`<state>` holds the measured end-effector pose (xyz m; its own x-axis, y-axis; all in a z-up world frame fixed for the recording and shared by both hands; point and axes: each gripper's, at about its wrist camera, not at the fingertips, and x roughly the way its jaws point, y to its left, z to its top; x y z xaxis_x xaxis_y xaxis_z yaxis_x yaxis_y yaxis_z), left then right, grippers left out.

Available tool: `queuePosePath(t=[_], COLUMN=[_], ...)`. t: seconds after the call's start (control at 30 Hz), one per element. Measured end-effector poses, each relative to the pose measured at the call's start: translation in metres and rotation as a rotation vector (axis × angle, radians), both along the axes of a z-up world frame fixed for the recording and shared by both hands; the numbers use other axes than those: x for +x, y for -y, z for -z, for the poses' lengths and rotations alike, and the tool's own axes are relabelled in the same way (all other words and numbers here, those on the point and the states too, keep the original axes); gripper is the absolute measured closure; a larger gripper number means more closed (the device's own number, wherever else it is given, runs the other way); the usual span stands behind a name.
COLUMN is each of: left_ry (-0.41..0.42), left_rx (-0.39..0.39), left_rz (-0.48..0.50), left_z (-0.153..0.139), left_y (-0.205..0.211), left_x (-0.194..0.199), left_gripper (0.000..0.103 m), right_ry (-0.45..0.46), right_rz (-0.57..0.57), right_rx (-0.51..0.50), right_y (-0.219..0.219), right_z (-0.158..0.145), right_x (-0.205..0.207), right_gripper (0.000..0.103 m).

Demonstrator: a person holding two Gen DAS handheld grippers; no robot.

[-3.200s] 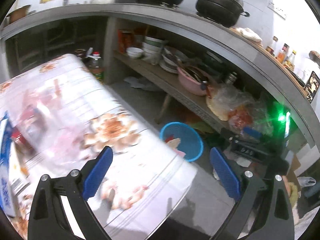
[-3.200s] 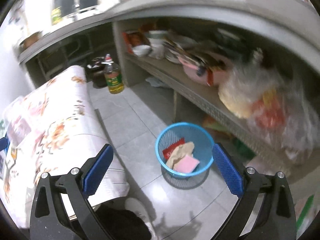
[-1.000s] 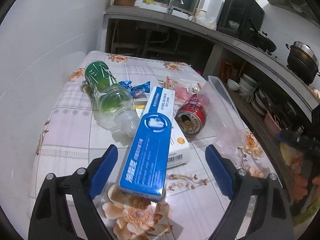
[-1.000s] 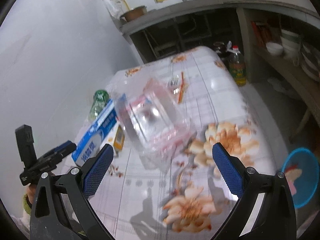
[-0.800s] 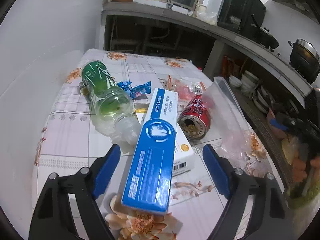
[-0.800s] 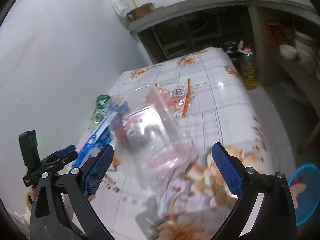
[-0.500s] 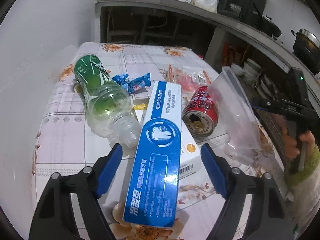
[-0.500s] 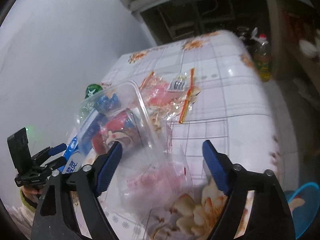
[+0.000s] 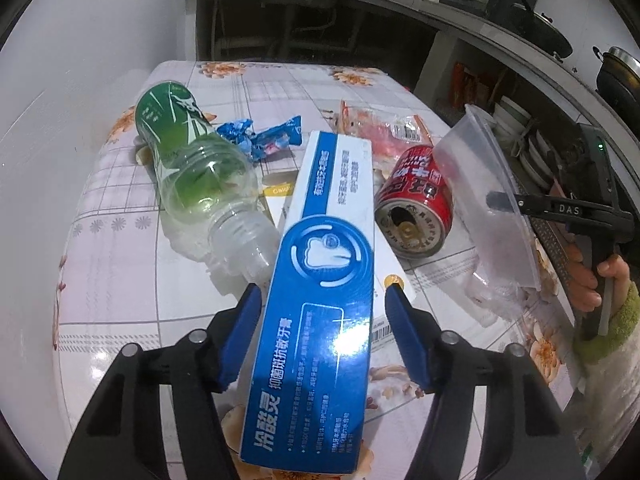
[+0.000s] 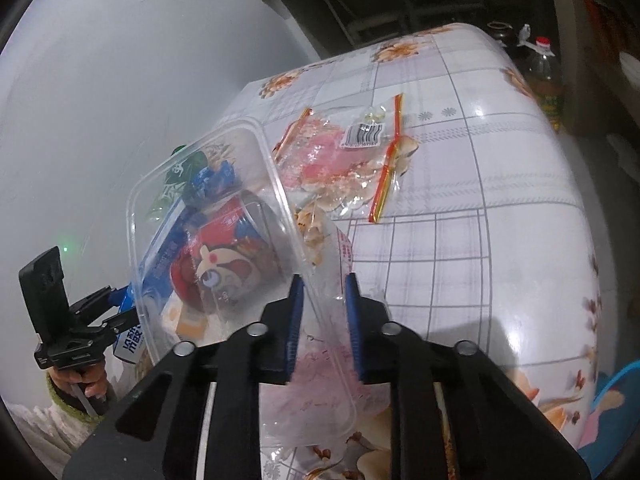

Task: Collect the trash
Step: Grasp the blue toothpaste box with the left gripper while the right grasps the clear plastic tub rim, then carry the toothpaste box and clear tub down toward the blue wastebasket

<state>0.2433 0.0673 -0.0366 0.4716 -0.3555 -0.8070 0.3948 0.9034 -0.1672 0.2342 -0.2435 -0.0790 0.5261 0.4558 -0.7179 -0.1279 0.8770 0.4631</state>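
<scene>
— Toothpaste box (image 9: pixel 320 300): where from my left gripper (image 9: pixel 322 306)?

— Lower centre, long axis running away between closing jaws, pads not yet touching. Right gripper (image 10: pixel 322 300) pinches the plastic tub (image 10: pixel 208 216) rim.

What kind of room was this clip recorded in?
Most likely a home kitchen. A long concrete counter carries a black lidded cooking pot, stacked bowls and plates sit on the shelf below it, and a floral plastic-covered table holds food packaging.
</scene>
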Motion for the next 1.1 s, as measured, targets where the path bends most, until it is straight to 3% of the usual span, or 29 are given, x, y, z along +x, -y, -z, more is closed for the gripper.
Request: queuePosePath(t=[0.17, 0.3, 0.43, 1.1], left_ry=[0.001, -0.009, 0.002, 0.109], left_rx=[0.023, 0.019, 0.016, -0.111], left_rz=[-0.009, -0.012, -0.015, -0.032], left_z=[0.002, 0.004, 0.004, -0.024], left_y=[0.0, -0.001, 0.0, -0.01], left_x=[0.0, 0.001, -0.002, -0.028], left_gripper=[0.042, 0.053, 0.057, 0.058], right_ry=[-0.022, -0.046, -0.045, 0.031], right_rz=[0.038, 0.059, 0.091, 0.194], right_rx=[0.0, 0.01, 0.035, 0.117], right_y=[0.003, 0.003, 0.007, 0.028], right_z=[-0.003, -0.003, -0.005, -0.03], right_x=[-0.007, -0.012, -0.02, -0.057], right_gripper=[0.096, 0.099, 0.1, 0.1])
